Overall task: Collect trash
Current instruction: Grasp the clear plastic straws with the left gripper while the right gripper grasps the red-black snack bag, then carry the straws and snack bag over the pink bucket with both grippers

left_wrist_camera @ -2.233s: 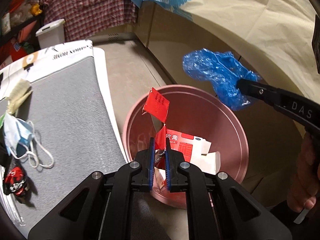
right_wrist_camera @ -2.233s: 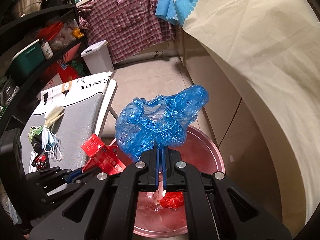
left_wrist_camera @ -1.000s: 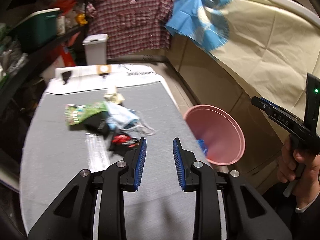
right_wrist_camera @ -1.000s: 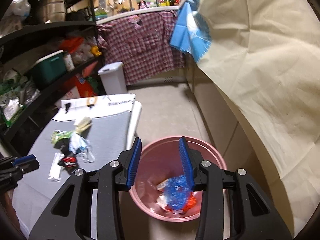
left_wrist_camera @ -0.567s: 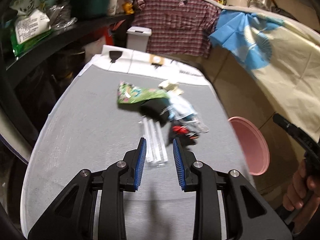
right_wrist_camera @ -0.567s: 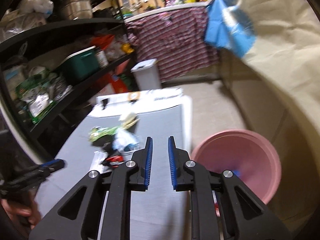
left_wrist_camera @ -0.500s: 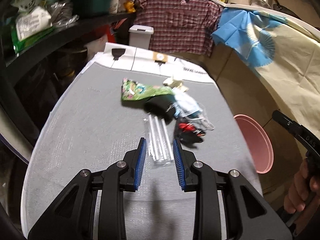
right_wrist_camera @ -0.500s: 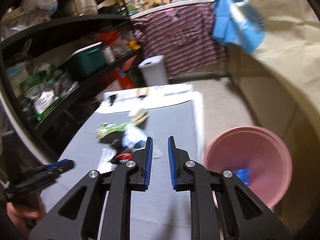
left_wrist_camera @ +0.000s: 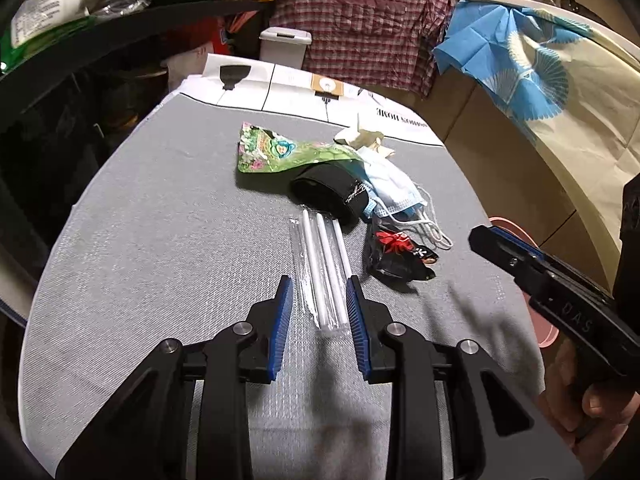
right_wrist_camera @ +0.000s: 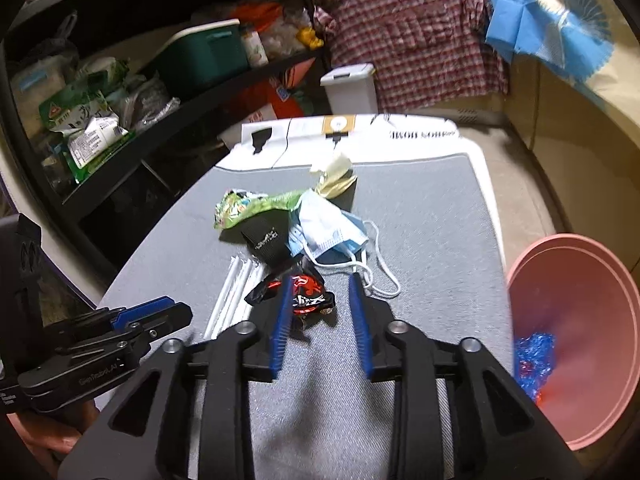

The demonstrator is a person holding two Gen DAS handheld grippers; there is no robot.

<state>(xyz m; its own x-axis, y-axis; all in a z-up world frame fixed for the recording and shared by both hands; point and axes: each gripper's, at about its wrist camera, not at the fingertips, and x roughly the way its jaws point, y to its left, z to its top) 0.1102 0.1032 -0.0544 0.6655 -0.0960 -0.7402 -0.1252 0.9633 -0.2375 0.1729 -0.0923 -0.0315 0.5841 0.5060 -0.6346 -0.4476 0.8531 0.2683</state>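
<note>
Since the earlier frames both grippers had left the pink bin and swung over the tabletop (left_wrist_camera: 160,240). Left wrist view: left gripper (left_wrist_camera: 319,292) hung with jaws parted, empty, the packet of white straws (left_wrist_camera: 324,268) seen between them. Right wrist view: right gripper (right_wrist_camera: 318,292) had jaws just reopened, unclamped, framing the red-black wrapper (right_wrist_camera: 306,294); pink bin (right_wrist_camera: 600,280) sat beside the tabletop, holding blue plastic (right_wrist_camera: 534,354).

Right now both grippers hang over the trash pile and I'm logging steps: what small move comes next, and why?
Probably lower the open left gripper onto the straws: they lie loose between its fingers. The right gripper, just reopened, frames the red wrapper.
</note>
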